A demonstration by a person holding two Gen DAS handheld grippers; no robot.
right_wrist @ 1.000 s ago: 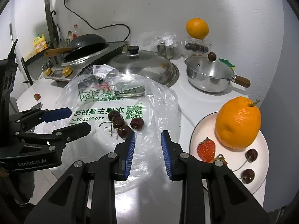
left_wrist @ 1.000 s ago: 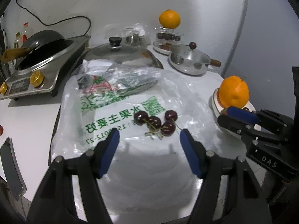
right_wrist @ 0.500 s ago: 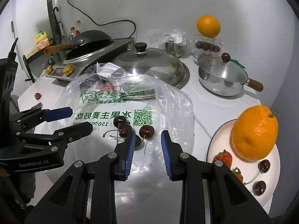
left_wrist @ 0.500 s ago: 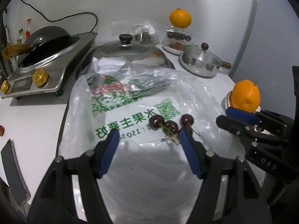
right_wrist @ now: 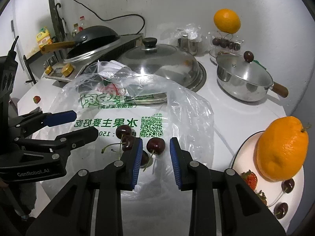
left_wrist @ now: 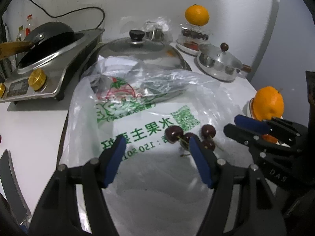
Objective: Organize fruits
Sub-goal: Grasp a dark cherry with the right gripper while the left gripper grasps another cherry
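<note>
Four cherries [right_wrist: 155,145] are seen lying on the plastic bag [right_wrist: 126,122]. The right gripper [right_wrist: 154,143] is held narrowed around one cherry, pads not touching it. The left gripper [left_wrist: 155,143] is held open, empty, just beside the cluster.

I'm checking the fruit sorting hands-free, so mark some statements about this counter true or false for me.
Cherries lie on the plastic bag: true.
An orange shares the plate with a strawberry: true.
The saucepan is uncovered: false, its lid is on.
The left gripper clamps a cherry: false, it is open and empty.
</note>
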